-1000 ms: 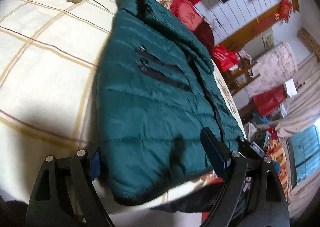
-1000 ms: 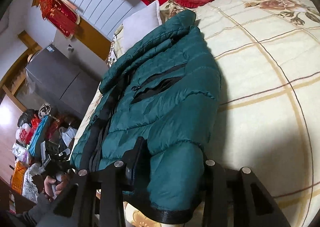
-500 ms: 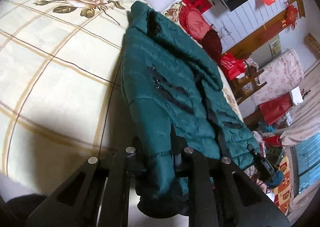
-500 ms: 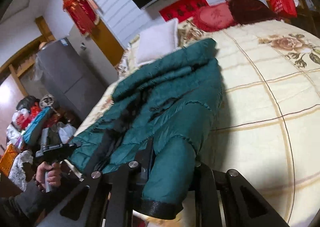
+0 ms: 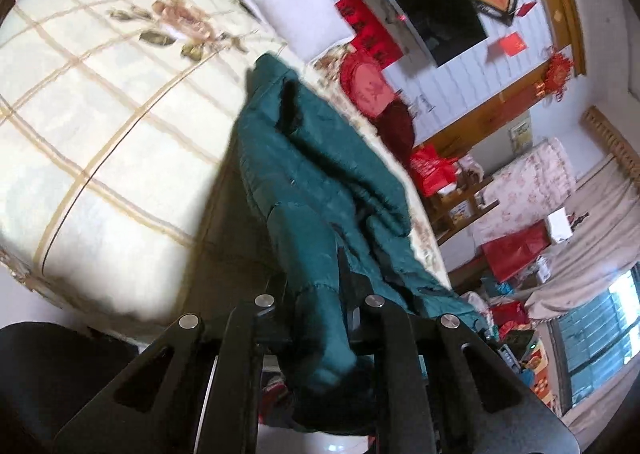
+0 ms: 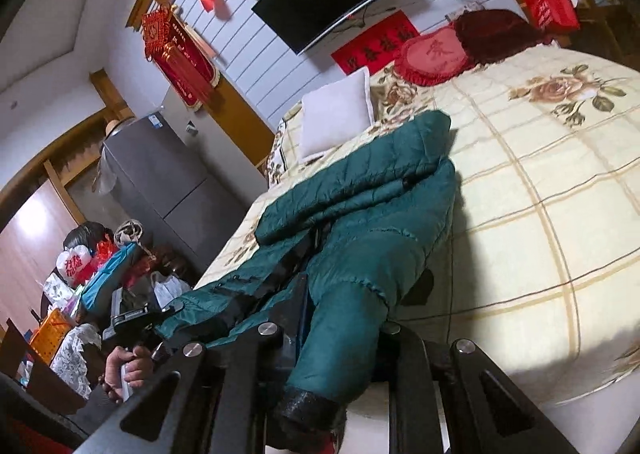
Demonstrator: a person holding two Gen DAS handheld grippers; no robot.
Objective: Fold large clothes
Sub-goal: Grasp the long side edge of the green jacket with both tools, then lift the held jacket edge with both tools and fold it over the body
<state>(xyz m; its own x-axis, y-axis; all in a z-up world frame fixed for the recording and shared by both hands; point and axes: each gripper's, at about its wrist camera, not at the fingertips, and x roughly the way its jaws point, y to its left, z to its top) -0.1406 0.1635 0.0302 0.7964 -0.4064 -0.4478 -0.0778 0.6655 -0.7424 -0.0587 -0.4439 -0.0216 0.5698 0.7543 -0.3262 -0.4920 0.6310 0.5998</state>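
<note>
Green puffer jacket (image 5: 320,174) lies on the bed (image 5: 100,134), hem end lifted off the near edge. Left gripper (image 5: 316,306) jaws clamped tight on a jacket corner, fabric hanging down toward 6 o'clock between them. Right gripper (image 6: 340,318) jaws also closed on the jacket's black-cuffed sleeve (image 6: 340,334); rest of the jacket runs toward 12 o'clock, near the white pillow (image 6: 336,114).
</note>
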